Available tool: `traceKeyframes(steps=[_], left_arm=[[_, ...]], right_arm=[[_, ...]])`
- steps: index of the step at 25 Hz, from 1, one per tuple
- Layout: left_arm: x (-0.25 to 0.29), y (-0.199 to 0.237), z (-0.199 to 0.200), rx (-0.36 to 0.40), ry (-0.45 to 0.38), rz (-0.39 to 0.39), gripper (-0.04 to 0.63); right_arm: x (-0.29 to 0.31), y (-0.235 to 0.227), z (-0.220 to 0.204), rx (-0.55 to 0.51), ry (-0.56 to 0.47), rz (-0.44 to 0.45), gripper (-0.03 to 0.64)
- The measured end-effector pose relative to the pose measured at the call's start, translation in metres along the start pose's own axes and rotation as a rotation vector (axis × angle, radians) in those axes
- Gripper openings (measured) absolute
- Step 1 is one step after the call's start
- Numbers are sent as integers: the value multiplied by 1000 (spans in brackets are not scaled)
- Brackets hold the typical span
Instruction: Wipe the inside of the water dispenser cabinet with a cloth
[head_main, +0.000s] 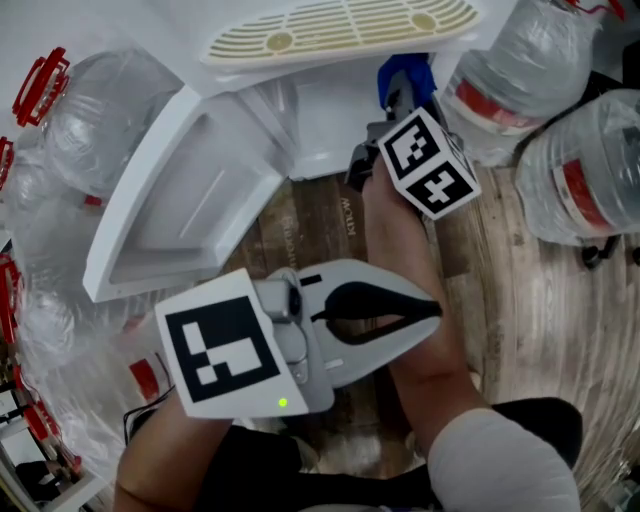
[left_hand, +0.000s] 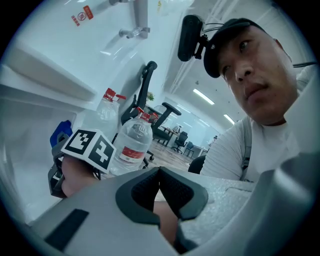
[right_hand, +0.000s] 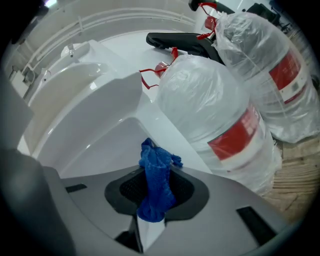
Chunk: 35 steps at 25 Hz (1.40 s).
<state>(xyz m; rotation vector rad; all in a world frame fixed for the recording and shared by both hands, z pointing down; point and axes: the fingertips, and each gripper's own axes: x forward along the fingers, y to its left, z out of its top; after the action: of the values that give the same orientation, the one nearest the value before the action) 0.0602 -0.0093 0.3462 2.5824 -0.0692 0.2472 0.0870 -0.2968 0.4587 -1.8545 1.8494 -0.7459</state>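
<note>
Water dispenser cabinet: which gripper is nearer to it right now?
Right. The right gripper, shut on the blue cloth, is at the open front of the cabinet; the left gripper, shut and empty, is farther back, near the person's lap.

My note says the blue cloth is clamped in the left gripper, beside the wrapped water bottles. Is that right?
No: the cloth is clamped in the right gripper, not the left, as the right gripper view shows. The left gripper is shut on nothing. The wrapped bottles do stand beside the cloth.
</note>
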Motion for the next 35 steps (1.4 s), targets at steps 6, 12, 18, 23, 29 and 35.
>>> traceKeyframes(steps=[6, 12, 18, 23, 29, 35], left_arm=[[5, 16, -6, -67, 2, -53, 3], [14, 16, -14, -80, 23, -111, 3], [16, 11, -16, -107, 17, -137, 3], [8, 6, -17, -122, 7, -142, 3], [-7, -1, -5, -147, -30, -147, 3], [-9, 1, -11, -149, -20, -134, 3]], right_arm=[[-6, 4, 4, -122, -5, 60, 84], [4, 18, -13, -318, 32, 142, 84], [45, 34, -21, -526, 18, 178, 84], [73, 39, -36, -607, 55, 165, 83], [104, 47, -55, -667, 94, 155, 84], [117, 38, -70, -676, 98, 163, 83]])
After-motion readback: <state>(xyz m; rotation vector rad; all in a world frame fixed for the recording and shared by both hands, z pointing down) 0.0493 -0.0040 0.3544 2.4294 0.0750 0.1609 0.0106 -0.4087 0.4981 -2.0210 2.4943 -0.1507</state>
